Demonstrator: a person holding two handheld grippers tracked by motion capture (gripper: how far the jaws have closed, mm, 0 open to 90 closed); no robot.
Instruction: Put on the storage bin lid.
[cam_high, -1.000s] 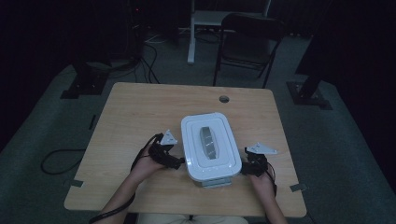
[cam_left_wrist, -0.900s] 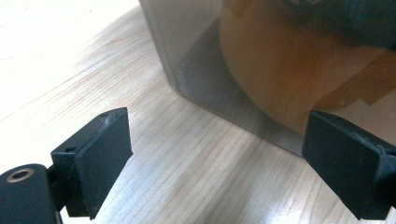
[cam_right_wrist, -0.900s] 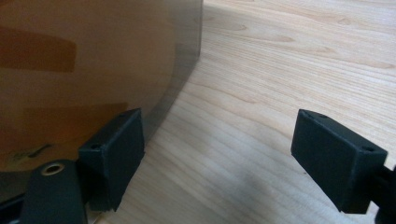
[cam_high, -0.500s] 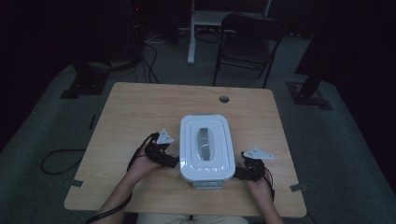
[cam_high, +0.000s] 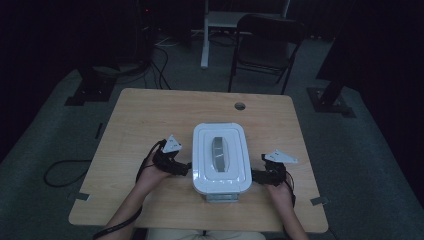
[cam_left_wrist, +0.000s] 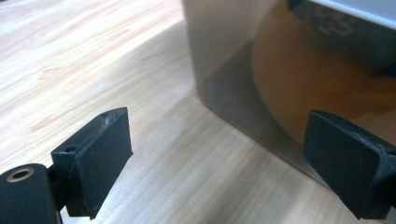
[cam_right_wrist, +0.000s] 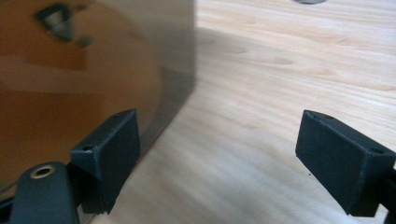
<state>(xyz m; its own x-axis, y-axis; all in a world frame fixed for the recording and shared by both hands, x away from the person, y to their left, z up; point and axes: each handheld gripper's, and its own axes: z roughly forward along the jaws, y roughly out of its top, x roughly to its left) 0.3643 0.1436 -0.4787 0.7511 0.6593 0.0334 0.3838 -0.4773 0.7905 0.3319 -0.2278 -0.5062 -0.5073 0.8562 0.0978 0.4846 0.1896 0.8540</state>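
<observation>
With both our left gripper and right gripper spread wide and empty at nine and three o'clock of the translucent plastic box with its white rectangular lid near the wooden table's front edge, we risk shoving it sideways unevenly.

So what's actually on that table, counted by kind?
Boxes with a white lid: 1
Hand-held grippers: 2, the left and the right, one at each side of the box, jaws open
Holes in the tabletop: 1
Total: 4
</observation>
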